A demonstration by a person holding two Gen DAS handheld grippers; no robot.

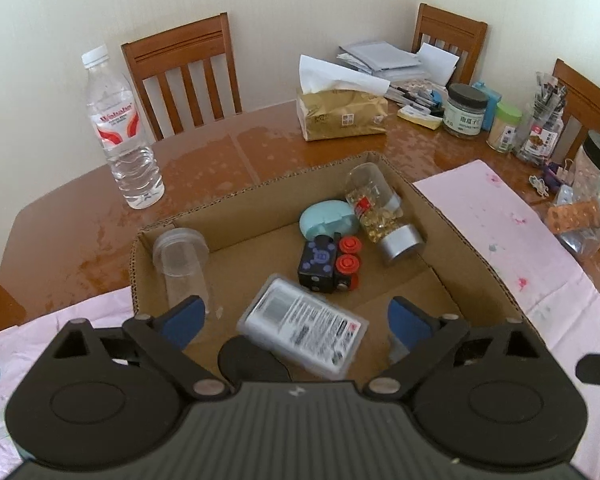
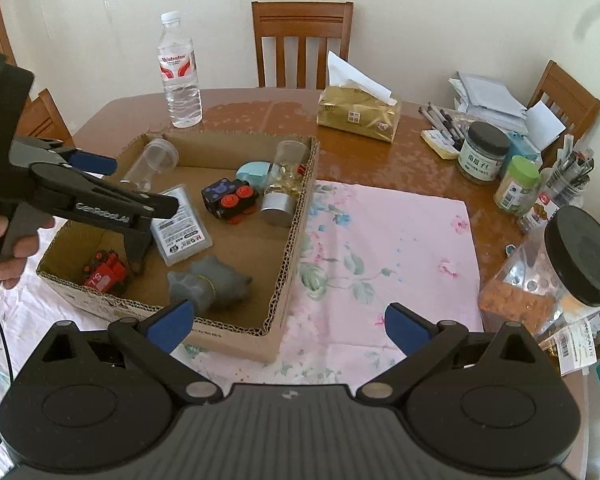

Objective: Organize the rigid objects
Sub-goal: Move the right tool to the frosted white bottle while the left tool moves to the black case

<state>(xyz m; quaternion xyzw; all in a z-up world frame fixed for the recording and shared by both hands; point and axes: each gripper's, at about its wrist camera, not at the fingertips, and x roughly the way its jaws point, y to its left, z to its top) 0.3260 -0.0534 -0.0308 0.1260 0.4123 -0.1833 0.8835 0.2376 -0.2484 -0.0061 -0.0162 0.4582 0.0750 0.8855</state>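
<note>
A wooden table is seen filling the middle of both views, with a pink floral cloth spread over its near part. A shallow cardboard box is set on the cloth, left of centre in the right wrist view and at the centre of the left wrist view.

The left gripper is held over the box at the lower centre of its own view, its blue-padded tongs spread wide with nothing between them. In the right wrist view it is seen at the left edge, gripped by a hand. The right gripper is held at the lower centre of its view, over the box's near right corner and the cloth, tongs likewise spread and empty.

Inside the box, a clear cup is laid on its side at the left. A bottle of yellow capsules with a silver cap is laid at the right wall, touching a pale blue case. A flat white pack, blurred, is seen at the lower centre, just above the left gripper. A black toy train with red wheels lies between pack and case. A grey rubber piece and a red toy are found at the box's near wall.

A water bottle stands in the upper left, beyond the box, and a gold tissue pack in the upper centre.
</note>
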